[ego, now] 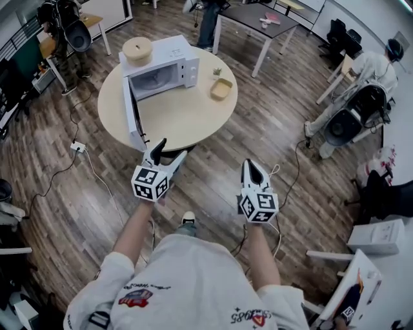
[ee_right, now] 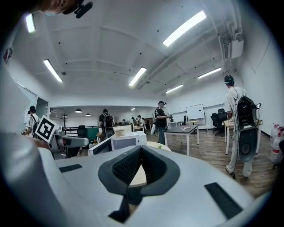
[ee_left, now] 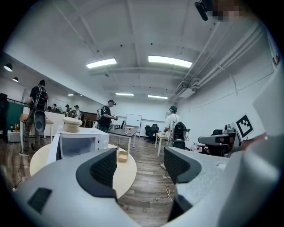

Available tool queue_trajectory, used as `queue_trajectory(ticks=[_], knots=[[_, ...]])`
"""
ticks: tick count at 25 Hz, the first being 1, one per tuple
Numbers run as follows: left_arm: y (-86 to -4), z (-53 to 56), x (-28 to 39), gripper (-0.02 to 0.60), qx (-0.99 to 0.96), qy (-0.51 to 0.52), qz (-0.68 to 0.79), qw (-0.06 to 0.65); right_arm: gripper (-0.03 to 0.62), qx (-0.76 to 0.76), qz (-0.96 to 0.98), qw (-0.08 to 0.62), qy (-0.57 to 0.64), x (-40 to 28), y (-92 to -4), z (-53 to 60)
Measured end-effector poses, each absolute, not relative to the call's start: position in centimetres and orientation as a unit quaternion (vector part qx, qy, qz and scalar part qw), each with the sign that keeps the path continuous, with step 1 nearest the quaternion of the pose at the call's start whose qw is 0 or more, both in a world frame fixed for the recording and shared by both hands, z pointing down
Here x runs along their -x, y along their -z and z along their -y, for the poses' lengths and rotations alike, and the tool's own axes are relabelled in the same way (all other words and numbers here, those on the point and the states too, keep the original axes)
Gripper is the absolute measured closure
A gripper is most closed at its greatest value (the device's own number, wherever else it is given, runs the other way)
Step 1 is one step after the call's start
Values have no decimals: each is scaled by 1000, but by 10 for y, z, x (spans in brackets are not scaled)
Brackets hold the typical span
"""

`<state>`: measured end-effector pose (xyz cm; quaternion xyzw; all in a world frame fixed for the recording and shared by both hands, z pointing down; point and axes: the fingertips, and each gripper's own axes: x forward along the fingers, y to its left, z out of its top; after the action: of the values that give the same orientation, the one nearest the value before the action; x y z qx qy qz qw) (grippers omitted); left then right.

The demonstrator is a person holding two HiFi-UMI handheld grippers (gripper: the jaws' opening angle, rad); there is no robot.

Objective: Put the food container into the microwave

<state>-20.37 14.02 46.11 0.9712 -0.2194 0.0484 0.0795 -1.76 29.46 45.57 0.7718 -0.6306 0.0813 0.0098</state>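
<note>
A tan food container sits on the round table, to the right of a white microwave whose door hangs open toward me. Both grippers hover off the table's near edge, over the floor. My left gripper is open and empty; in its own view the container and the microwave show beyond its left jaw, with the gripper spread wide. My right gripper is shut on nothing, and its view shows the pads meeting, with the microwave behind.
A round beige lidded pot rests on top of the microwave. A small green item stands behind the container. A power strip and cables lie on the wood floor. A dark table and people stand farther back.
</note>
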Motion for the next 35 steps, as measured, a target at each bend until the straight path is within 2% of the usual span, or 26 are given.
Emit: queue_trajectory(ticks=[9,19,35], knots=[[-470,-53,155,253,-975,-57,196,84,600,-781,620,3,-81,-25,-455,-204],[-472,-5,124,254,-977,-61,187,83,600,-781,621,2,-72,-59,-451,-146],[-491,108,101,255,-949,-69,293,96,601,-709,702,9,-72,-113,-468,18]])
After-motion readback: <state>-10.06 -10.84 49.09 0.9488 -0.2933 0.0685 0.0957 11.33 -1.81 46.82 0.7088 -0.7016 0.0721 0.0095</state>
